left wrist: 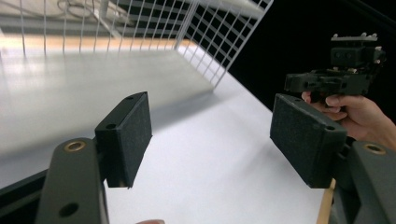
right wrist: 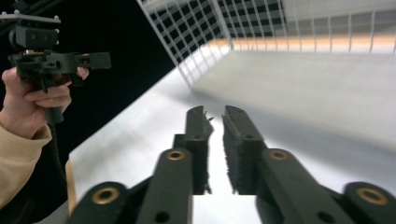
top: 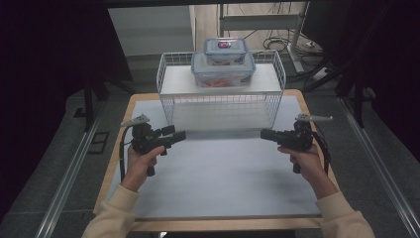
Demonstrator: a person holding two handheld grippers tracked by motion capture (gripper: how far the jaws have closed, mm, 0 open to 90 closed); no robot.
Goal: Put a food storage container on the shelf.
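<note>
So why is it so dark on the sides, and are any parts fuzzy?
High view: light falls on the white table while the room around it stays black. Left gripper view: the wire basket is soft, the pads crisp. Right gripper view: the near jaw arms and far basket blur.

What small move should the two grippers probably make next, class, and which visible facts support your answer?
Probably both should rise and reach forward toward the stacked lidded containers on the wire rack. The left gripper and right gripper hang low over the white table top, holding nothing, well short of the rack. The left jaws stand wide; the right jaws are only slightly parted and would likely need widening.
</note>
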